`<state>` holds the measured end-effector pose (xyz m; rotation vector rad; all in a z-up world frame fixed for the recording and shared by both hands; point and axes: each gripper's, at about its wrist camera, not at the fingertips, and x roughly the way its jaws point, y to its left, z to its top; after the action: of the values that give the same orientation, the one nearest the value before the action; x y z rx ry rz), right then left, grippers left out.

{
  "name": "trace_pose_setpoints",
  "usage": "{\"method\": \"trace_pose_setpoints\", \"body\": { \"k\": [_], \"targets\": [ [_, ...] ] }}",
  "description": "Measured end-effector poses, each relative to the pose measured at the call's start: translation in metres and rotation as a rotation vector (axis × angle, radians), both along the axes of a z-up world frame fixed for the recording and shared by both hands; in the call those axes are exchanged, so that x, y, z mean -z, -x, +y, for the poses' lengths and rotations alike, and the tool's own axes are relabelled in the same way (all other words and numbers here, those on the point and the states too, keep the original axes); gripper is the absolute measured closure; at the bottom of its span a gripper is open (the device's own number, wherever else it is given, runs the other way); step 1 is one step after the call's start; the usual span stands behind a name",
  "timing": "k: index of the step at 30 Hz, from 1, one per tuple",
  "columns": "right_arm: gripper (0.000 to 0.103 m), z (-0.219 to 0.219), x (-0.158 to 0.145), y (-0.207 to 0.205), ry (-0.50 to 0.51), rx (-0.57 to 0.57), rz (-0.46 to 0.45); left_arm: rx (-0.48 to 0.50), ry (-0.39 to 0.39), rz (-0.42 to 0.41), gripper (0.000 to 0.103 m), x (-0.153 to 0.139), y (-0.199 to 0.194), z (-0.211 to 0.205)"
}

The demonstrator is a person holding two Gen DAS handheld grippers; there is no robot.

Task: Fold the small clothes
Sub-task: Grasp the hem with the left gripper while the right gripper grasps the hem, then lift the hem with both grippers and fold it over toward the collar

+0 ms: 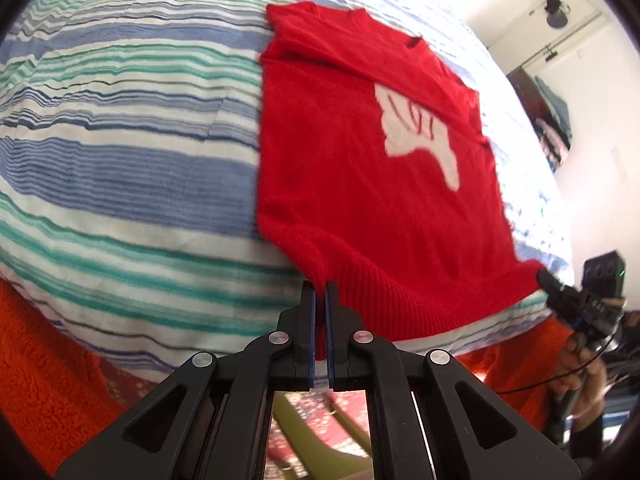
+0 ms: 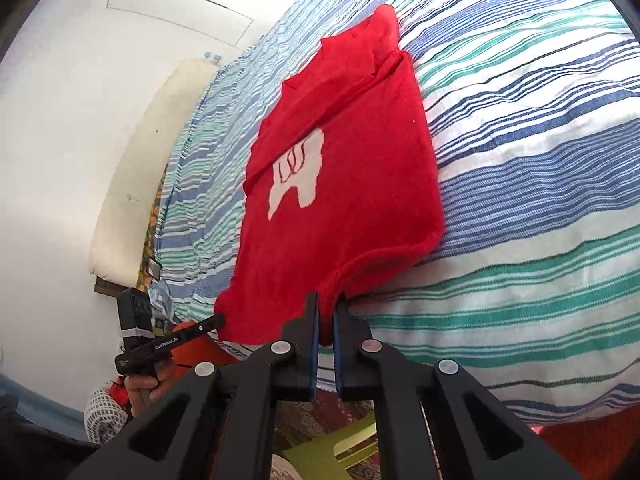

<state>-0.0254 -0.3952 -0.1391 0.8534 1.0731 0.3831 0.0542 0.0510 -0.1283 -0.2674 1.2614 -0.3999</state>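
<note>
A red knitted sweater with a white motif lies flat on a blue, green and white striped bedsheet. The left gripper and right gripper each clamp 1 bottom hem corner.

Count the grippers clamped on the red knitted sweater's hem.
2. The left gripper pinches one corner of the red knitted sweater's ribbed hem; the right gripper pinches the opposite corner, above the striped bedsheet. Nothing seems hidden.
</note>
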Motion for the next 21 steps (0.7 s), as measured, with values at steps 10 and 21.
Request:
{"method": "trace_pose_setpoints", "body": {
  "k": [10, 21],
  "targets": [
    [0.097, -0.028, -0.025, -0.085, -0.004, 0.055, -0.076, -0.111, 0.117, -0.090, 0.101, -0.040, -0.120, -0.011],
    [0.097, -0.048, -0.006, -0.274, 0.097, 0.180, -0.100, -0.275, 0.086, -0.100, 0.101, -0.012, -0.296, -0.039]
  ]
}}
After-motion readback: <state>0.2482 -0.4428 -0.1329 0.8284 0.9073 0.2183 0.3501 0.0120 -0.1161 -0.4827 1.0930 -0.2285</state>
